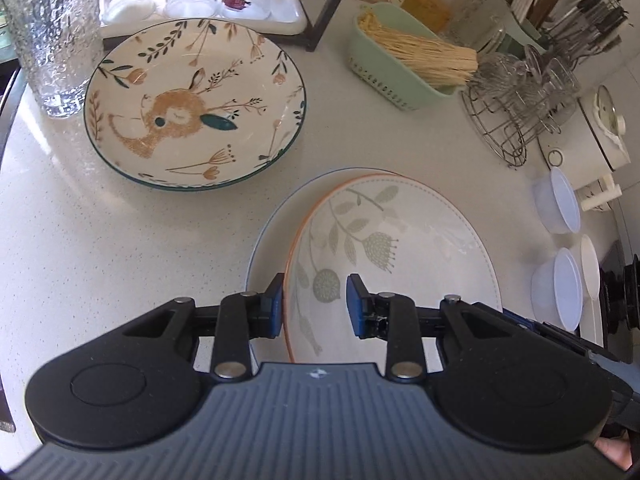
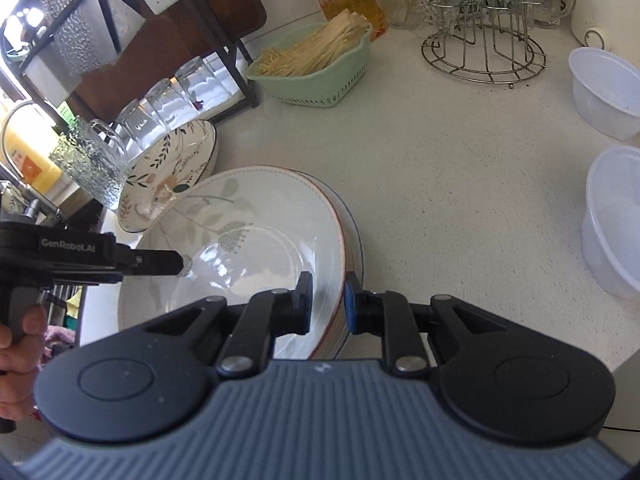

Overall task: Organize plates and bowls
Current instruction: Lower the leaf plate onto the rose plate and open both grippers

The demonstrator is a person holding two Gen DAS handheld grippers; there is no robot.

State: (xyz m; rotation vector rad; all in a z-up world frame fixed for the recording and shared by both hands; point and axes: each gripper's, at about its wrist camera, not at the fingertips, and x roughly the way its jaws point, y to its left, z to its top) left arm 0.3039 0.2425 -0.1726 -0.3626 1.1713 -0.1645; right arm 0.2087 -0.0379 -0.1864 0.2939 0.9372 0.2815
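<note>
Glassware crowds the far left: a textured glass (image 1: 50,28) stands beside the deer-pattern plate (image 1: 196,104) on the pale counter (image 1: 120,248). Right of it, the leaf-pattern plate (image 1: 400,240) sits on a blue-rimmed plate (image 1: 264,240). The left gripper (image 1: 315,305) pinches the leaf plate's near-left rim, one pad outside, one inside. The right gripper (image 2: 328,302) clamps its opposite rim the same way. Farther right stand a green basket (image 1: 384,68), a wire rack (image 1: 516,112) and two plastic bowls (image 1: 560,204).

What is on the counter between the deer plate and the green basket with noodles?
Nothing: in the left wrist view the counter between the deer plate and the green basket is bare. The right wrist view shows no object there either.
</note>
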